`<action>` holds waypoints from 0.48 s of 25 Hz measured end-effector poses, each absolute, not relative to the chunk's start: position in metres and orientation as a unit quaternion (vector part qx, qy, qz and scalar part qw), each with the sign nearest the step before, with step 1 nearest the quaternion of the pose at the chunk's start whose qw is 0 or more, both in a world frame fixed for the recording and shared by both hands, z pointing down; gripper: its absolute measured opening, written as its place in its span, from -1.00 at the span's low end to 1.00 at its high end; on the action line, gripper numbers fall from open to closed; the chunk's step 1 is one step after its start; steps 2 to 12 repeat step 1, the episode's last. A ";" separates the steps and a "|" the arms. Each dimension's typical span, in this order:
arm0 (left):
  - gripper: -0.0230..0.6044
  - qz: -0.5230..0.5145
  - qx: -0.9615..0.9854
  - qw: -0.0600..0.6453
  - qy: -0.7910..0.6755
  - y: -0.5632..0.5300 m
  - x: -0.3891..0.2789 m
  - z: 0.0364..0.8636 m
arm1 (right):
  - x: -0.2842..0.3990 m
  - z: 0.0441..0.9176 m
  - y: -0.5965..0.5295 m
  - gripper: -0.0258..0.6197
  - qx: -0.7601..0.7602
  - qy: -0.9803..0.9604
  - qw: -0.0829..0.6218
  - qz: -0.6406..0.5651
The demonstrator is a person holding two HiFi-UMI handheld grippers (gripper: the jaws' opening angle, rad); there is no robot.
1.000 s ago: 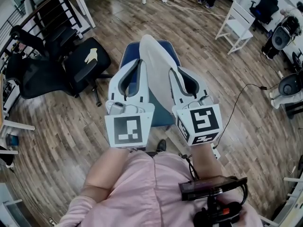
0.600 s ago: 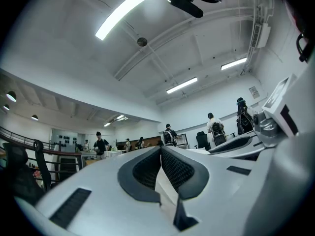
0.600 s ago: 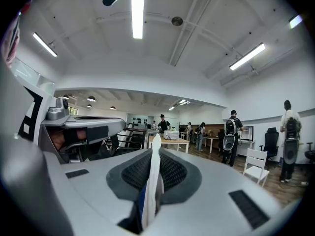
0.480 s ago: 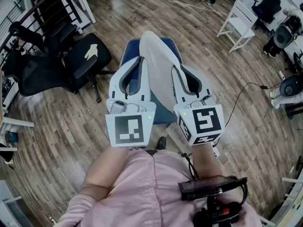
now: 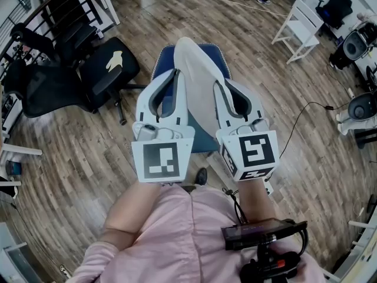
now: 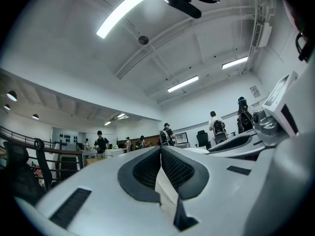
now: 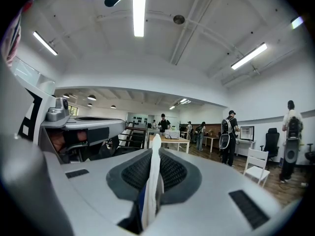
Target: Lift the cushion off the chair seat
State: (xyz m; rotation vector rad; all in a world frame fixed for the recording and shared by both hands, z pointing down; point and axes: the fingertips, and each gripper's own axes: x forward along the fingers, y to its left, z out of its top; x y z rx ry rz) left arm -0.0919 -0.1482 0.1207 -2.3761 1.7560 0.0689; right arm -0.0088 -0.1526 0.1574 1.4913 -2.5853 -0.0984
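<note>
The pale grey fabric cushion (image 5: 197,93) stands on edge, held up over the blue padded chair seat (image 5: 164,61), which shows on both sides of it. Its near end is hidden behind the two tools, so whether it is wholly clear of the seat cannot be told from the head view. By the look of it the lift is mostly done. What is left, I judge, is to bring the cushion clear of the chair and hold it steady.

The left gripper (image 5: 175,74) is clenched on the cushion's left side. In the left gripper view its black ribbed pads (image 6: 177,168) stand almost together, with only a thin pale edge of cushion (image 6: 165,191) pinched between them. The right gripper (image 5: 217,84) grasps the right side. In the right gripper view the jaws (image 7: 155,156) press on a pale fold (image 7: 153,181) that rises past the tips, with a strip of blue just beside it low down.

The chair stands on brown wood-plank floor (image 5: 70,158), well apart from the near corner of the light wooden desk (image 5: 111,6) at the far left. A black office chair (image 5: 112,66) lies between that corner and the blue seat.
</note>
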 end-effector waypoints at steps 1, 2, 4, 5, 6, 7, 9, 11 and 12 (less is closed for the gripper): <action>-0.88 0.023 -0.801 0.093 0.591 -0.149 -0.092 0.121 | -0.009 0.158 -0.153 -0.81 0.498 -0.863 0.078 -0.033; -0.88 0.023 -0.801 0.093 0.591 -0.149 -0.092 0.121 | -0.009 0.158 -0.153 -0.81 0.498 -0.863 0.078 -0.033; -0.88 0.023 -0.801 0.093 0.591 -0.149 -0.092 0.121 | -0.009 0.158 -0.153 -0.81 0.498 -0.863 0.078 -0.033; -0.88 0.023 -0.801 0.093 0.591 -0.149 -0.092 0.121 | -0.009 0.158 -0.153 -0.81 0.498 -0.863 0.078 -0.033; -0.88 0.023 -0.801 0.093 0.591 -0.149 -0.092 0.121 | -0.009 0.158 -0.153 -0.81 0.498 -0.863 0.078 -0.033; -0.88 0.023 -0.801 0.093 0.591 -0.149 -0.092 0.121 | -0.009 0.158 -0.153 -0.81 0.498 -0.863 0.078 -0.033; -0.88 0.023 -0.801 0.093 0.591 -0.149 -0.092 0.121 | -0.009 0.158 -0.153 -0.81 0.498 -0.863 0.078 -0.033; -0.88 0.023 -0.801 0.093 0.591 -0.149 -0.092 0.121 | -0.009 0.158 -0.153 -0.81 0.498 -0.863 0.078 -0.033; -0.88 0.023 -0.801 0.093 0.591 -0.149 -0.092 0.121 | -0.009 0.158 -0.153 -0.81 0.498 -0.863 0.078 -0.033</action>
